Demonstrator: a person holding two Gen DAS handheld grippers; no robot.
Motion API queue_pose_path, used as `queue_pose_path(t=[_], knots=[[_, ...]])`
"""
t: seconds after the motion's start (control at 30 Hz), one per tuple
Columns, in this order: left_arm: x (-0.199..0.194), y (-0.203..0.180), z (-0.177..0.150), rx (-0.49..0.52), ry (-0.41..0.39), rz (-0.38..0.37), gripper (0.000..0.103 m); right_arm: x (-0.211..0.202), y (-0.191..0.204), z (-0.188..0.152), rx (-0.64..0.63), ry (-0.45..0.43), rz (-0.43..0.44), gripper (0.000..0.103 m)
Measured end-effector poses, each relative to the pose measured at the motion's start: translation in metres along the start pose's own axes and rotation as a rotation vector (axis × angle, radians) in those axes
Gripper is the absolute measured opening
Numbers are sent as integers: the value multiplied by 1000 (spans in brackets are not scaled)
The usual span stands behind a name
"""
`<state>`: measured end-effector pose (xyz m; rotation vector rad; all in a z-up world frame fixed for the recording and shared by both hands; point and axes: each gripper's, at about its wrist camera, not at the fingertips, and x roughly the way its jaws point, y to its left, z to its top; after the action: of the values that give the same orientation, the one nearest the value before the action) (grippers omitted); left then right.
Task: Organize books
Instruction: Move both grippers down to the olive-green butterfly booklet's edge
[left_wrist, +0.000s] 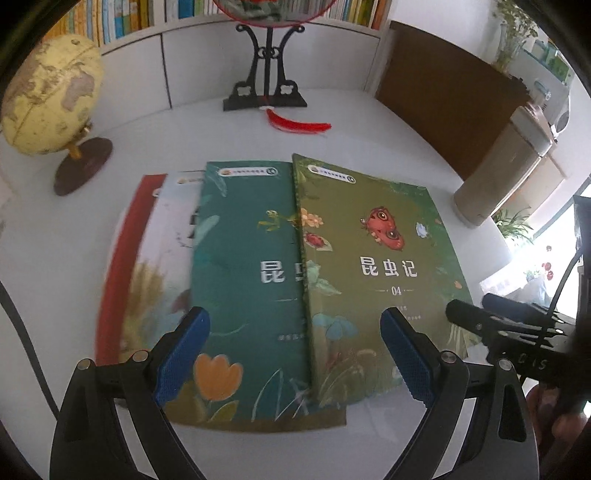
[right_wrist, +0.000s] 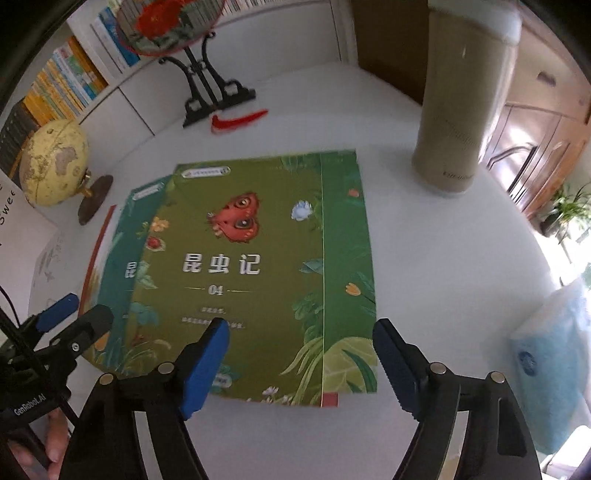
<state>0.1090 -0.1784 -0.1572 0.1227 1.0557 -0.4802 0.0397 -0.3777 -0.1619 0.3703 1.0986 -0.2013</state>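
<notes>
While both my grippers hover over the white table (left_wrist: 74, 258), the books lie fanned flat on it, overlapping. Topmost: olive-green book (right_wrist: 236, 258), butterfly on cover, title "昆虫记", numbered "04". Under its left edge, a teal book (left_wrist: 243, 258) showing only "昆" and part of a second character. Further left, a pale book (left_wrist: 170, 236), then a red-edged book (left_wrist: 118, 266). On the right, a brighter green book (right_wrist: 347, 258) sticks out from beneath the olive one.

Left gripper (left_wrist: 295, 350): blue pads apart, nothing between them, above the teal and olive covers. Right gripper (right_wrist: 301, 354): jaws apart, gripping nothing, above the olive book's near edge.

Left gripper's body reads "GenRobot.AI". Globe (left_wrist: 51, 96) back left. Beige cylinder (right_wrist: 461, 110) back right, lettering too blurred.
</notes>
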Motion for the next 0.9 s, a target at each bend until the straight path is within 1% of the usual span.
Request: queue_pose_path(t=[0.03,0.1,0.2,0.43,0.53,0.73,0.83,0.9], knots=[[3,-1,0,1,2,1,93,4,-2,1,-2,8,6,71],[11,-4,1,-1,10,-5,93,12,-3,3,-19,28,12,67],[21,-4,0,-20,34,-26,93,20,-3,6,-48,37,-5,66],[24,-9,0,-6,22,6,93,32,-1,15,-89,41,-22,66],[24,-10,-1,0,19,10,93,35,1,19,-100,42,-11,66],[23,-10,-2,-5,21,-31,93,39,19,21,-157,47,25,67],[21,-10,-2,-16,23,-57,93,39,18,21,-148,46,28,67],[20,-11,-2,-23,26,-92,92,39,17,21,-146,49,42,67]])
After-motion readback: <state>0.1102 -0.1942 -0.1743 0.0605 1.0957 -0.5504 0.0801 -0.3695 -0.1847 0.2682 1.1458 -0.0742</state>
